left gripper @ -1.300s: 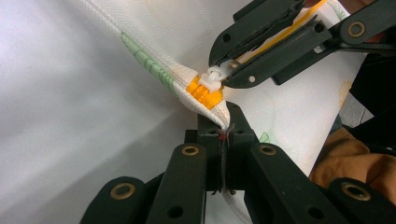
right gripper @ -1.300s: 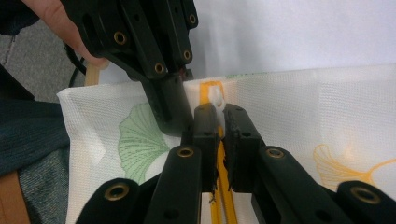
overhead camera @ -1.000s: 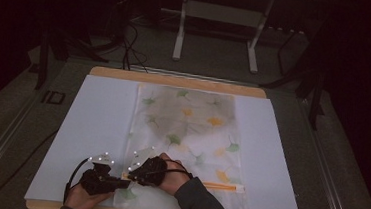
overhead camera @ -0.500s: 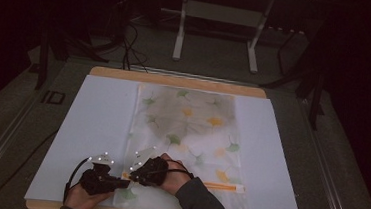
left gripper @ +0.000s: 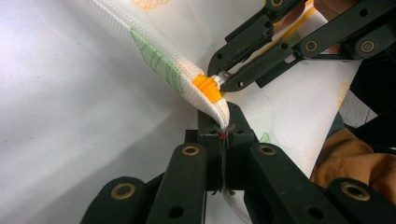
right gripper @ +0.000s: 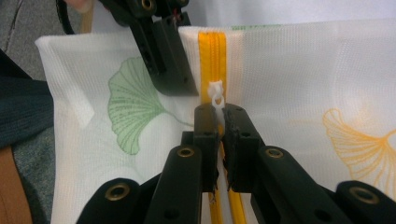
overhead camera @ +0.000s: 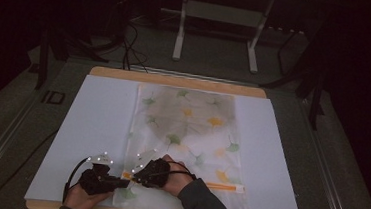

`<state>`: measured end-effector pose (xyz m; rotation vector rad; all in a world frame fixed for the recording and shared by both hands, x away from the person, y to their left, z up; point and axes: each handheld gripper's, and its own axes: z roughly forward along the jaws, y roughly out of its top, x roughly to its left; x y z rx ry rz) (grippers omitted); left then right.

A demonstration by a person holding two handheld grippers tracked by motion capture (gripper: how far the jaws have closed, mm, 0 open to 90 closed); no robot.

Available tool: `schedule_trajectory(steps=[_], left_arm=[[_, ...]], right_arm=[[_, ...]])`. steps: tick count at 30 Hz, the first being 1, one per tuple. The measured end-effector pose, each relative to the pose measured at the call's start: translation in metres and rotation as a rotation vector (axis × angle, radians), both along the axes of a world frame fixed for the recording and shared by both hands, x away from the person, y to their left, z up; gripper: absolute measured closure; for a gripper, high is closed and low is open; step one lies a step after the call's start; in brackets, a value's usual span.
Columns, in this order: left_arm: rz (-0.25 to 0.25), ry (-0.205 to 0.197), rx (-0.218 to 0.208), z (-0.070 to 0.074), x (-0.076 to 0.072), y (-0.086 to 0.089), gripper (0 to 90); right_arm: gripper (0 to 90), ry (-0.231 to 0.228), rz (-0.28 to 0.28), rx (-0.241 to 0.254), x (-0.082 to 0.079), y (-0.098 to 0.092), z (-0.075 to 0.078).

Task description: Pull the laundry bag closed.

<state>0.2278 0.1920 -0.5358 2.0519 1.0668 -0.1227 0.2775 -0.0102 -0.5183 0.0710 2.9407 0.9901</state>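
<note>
A: What's hard to read here?

B: High view is dim. The left gripper [overhead camera: 123,182] and right gripper [overhead camera: 135,177] meet tip to tip near the table's near edge, and hands and a dark sleeve [overhead camera: 205,206] cover the bag's corner there. The zipper pull can't be made out from above.

A: And in the gripper views?

B: Clearer. The left gripper [left gripper: 223,133] has its jaws pressed together on the mesh bag's [left gripper: 289,116] folded corner edge, just below the orange zipper end [left gripper: 207,87]. Fabric runs down between the jaws and is cut off at the frame bottom. The right gripper [right gripper: 218,120] pinches the small white zipper pull [right gripper: 215,97], whose lower part is hidden between the pads.

A: Where's the bag?

B: Flat on the white mat [overhead camera: 92,122]; the mesh bag [overhead camera: 191,130] stretches away beyond both grippers, with its zipper [overhead camera: 222,186] running off to the right of the right gripper.

A: Anything else around?

B: Wooden tabletop edge [overhead camera: 175,78] beyond the mat, a metal stand [overhead camera: 219,27] on the dark floor farther back, and cables [overhead camera: 128,45] to its left. A black cable [overhead camera: 72,173] loops left of the left gripper.
</note>
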Motion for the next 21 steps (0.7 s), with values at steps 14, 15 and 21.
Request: schedule_trajectory(steps=[14, 15, 21], left_arm=[[-0.004, -0.006, -0.004, 0.0006, -0.0001, 0.0000, 88.1], [-0.004, -0.006, -0.004, 0.0006, -0.0001, 0.0000, 88.1], [-0.002, -0.007, -0.012, 0.0010, -0.0002, 0.0006, 88.0]], right_arm=[[84.8, -0.008, 0.001, -0.009, -0.0016, -0.0023, -0.0001], [84.9, -0.007, 0.002, -0.008, -0.0016, -0.0024, -0.0001], [84.9, -0.015, 0.005, -0.021, -0.0020, -0.0032, -0.0018]])
